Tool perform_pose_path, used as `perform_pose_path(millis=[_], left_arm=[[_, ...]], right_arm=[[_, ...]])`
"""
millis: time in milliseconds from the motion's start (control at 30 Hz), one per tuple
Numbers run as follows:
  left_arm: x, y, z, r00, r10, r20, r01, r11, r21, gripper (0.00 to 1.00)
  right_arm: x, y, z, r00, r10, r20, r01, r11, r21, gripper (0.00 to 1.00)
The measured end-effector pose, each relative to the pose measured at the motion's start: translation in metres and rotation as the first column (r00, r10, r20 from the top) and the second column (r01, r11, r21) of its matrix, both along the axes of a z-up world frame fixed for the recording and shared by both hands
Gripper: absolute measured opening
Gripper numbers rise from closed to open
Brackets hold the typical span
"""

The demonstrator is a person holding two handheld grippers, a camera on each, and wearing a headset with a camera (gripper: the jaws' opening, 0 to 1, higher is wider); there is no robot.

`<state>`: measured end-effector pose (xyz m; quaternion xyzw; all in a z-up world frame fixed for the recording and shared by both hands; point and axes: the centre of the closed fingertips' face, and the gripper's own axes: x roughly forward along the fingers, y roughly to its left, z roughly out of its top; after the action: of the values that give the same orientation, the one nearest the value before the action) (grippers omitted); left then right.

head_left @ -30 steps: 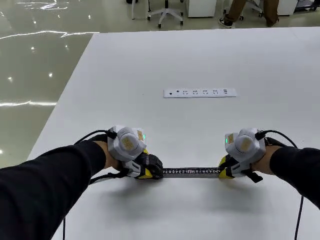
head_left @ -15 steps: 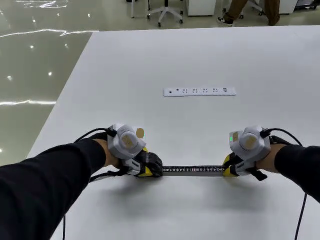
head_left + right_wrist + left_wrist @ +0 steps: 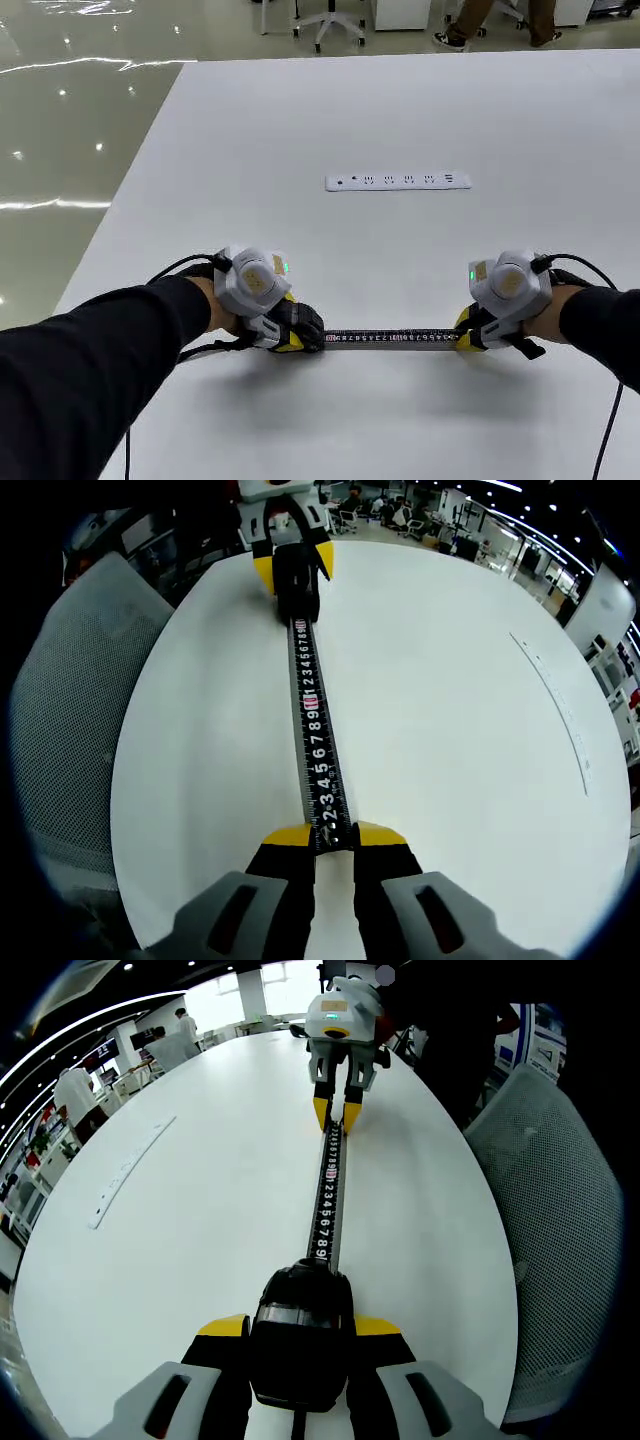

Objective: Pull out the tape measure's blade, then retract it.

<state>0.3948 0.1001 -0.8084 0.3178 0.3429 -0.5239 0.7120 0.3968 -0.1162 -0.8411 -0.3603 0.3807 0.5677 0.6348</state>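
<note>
I am still pulling the blade [image 3: 312, 730] longer, not retracting yet, right gripper [image 3: 333, 836] clamped on its tip, left gripper [image 3: 300, 1325] on the case [image 3: 302, 1345]

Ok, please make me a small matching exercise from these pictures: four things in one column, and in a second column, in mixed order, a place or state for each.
Things:
1. black tape measure case
2. black numbered metal blade
3. long white power strip
4. right gripper

Places or states:
A. lies alone on the white table, farther from the person
B. shut on the blade's end
C. held by the left gripper
D. stretched along the table between the two grippers

Pairs: 1-C, 2-D, 3-A, 4-B.
</note>
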Motion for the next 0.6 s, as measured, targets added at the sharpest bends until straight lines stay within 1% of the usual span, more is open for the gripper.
perform_pose_path(millis=[433, 600], left_arm=[[0.0, 0.0, 0.0, 1.0, 0.002, 0.0, -0.002, 1.0, 0.0, 0.33], [0.0, 0.0, 0.0, 1.0, 0.0, 0.0, 0.0, 1.0, 0.002, 0.33]], right_arm=[[0.001, -0.009, 0.0, 1.0, -0.004, -0.001, 0.004, 1.0, -0.006, 0.08], [0.002, -0.014, 0.0, 1.0, -0.006, -0.003, 0.006, 1.0, -0.016, 0.08]])
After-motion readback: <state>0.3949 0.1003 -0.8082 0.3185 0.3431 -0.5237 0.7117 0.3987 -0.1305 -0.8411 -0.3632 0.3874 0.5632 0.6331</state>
